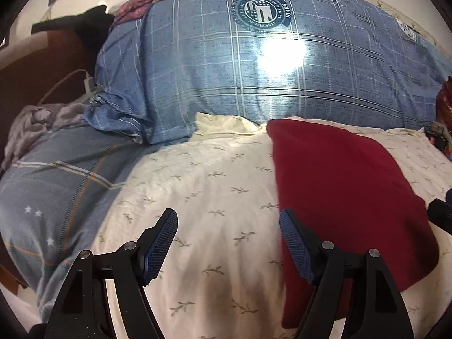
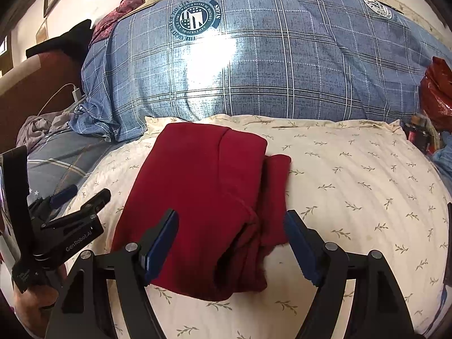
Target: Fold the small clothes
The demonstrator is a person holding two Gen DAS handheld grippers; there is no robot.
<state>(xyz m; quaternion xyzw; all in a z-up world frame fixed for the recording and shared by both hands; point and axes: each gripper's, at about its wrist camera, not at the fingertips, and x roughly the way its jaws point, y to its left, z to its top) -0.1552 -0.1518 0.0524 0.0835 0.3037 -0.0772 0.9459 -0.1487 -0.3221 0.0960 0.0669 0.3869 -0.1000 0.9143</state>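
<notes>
Lying lengthwise ahead of the right tool (image 2: 230, 244), whose jaws stand wide and empty astride its near end, the red garment (image 2: 203, 197) sits right of the equally wide left tool (image 1: 228, 250).

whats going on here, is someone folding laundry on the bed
Yes. A person holds a two-finger gripper in each hand over a dark red garment lying folded on a cream leaf-print pillow, in front of a blue plaid pillow. Neither grips the cloth: the left gripper is open over the pillow beside the garment's left edge, and the right gripper is open above its near end.
</notes>
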